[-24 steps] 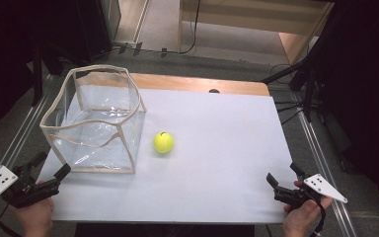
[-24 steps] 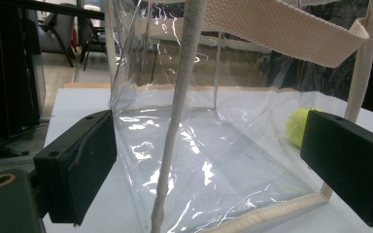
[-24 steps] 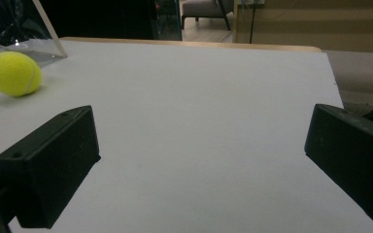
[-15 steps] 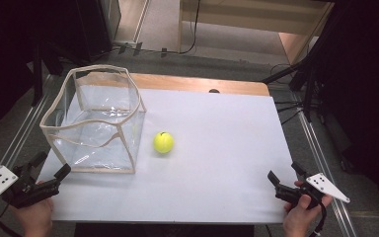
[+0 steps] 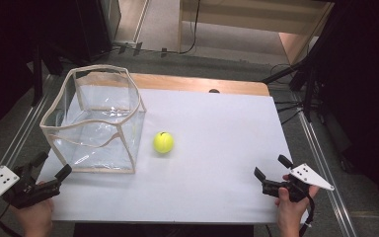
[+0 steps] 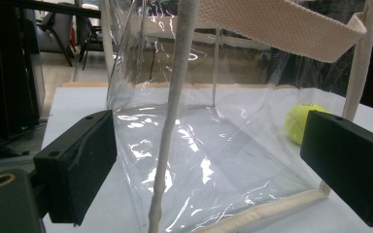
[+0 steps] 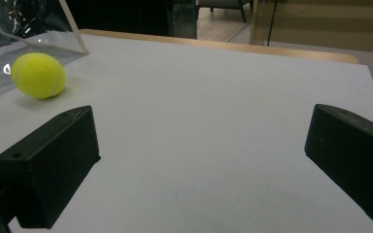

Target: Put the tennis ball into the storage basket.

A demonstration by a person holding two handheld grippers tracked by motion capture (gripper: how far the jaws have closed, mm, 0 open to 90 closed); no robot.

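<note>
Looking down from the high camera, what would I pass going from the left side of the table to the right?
Left gripper → clear bag with cloth trim → yellow tennis ball → right gripper, all on the white table.

Glossy clear plastic walls of the bag (image 5: 94,129) are edged with woven cloth; the tennis ball (image 5: 163,142) is felted.
</note>
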